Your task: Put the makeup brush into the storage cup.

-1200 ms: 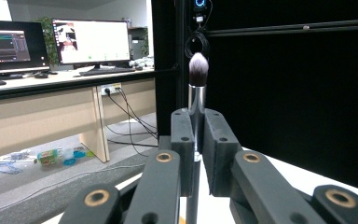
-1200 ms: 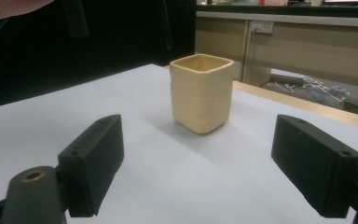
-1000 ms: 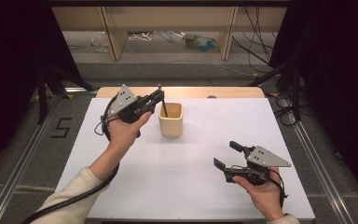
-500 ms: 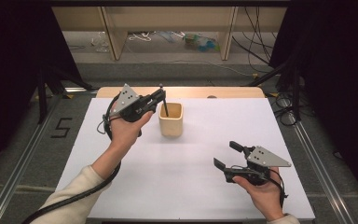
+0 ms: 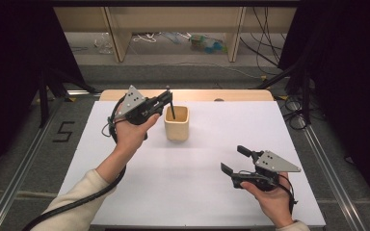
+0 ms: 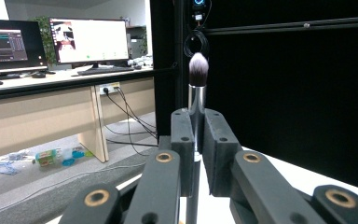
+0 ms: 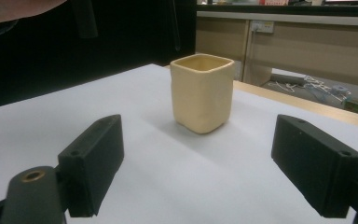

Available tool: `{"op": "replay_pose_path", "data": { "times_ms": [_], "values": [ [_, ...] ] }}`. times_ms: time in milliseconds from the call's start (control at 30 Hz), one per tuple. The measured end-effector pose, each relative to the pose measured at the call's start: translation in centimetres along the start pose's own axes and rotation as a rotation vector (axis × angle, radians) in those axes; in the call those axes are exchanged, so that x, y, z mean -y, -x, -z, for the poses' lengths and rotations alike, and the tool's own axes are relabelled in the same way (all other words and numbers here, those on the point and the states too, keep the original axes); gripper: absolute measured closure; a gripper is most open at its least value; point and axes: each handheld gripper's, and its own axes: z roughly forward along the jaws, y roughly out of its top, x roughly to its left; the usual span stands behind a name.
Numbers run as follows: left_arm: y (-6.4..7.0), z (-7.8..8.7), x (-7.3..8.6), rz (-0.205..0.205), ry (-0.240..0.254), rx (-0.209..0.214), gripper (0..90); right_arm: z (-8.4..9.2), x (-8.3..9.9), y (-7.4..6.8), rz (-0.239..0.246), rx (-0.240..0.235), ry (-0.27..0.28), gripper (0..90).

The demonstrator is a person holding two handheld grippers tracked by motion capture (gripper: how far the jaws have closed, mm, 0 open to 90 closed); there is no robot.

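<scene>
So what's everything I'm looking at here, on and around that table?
Table: one, white top, centre of the high view.
Cup: one, cream, square, upright toward the table's far side.
Makeup brush: one, silver handle, pale bristles up, clamped in the left gripper, its lower end over the cup.
Monitors: two, lit, on a desk in the left gripper view.
Left gripper: one, black, shut on the brush.
Right gripper: one, black, jaws open, near right of table.

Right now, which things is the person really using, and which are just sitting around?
In use:
- makeup brush, pinched in the left gripper
- beige cup below it
- right gripper, open, waiting

Just lying about:
- packets and cables on the floor
- monitors on the desk
</scene>
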Motion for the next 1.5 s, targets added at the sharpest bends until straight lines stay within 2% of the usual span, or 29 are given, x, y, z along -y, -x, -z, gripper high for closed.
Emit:
{"op": "replay_pose_path", "data": {
  "times_ms": [167,233,300,1500],
  "values": [
    [0.0,-0.2,0.0,0.0,0.0,0.001,83.7,0.1,0.0,0.0,0.008,0.01,-0.01,18.1],
    [0.0,-0.2,0.0,0.001,-0.001,0.0,83.7,0.0,0.0,0.0,-0.002,-0.003,0.003,18.1],
    [0.0,-0.3,0.0,0.0,0.0,-0.001,83.6,0.1,0.0,0.0,0.008,0.015,-0.009,18.0],
    [-0.5,-1.3,0.4,-0.007,-0.015,-0.011,83.6,0.1,0.0,0.0,0.009,0.013,-0.01,18.1]
  ]
}}
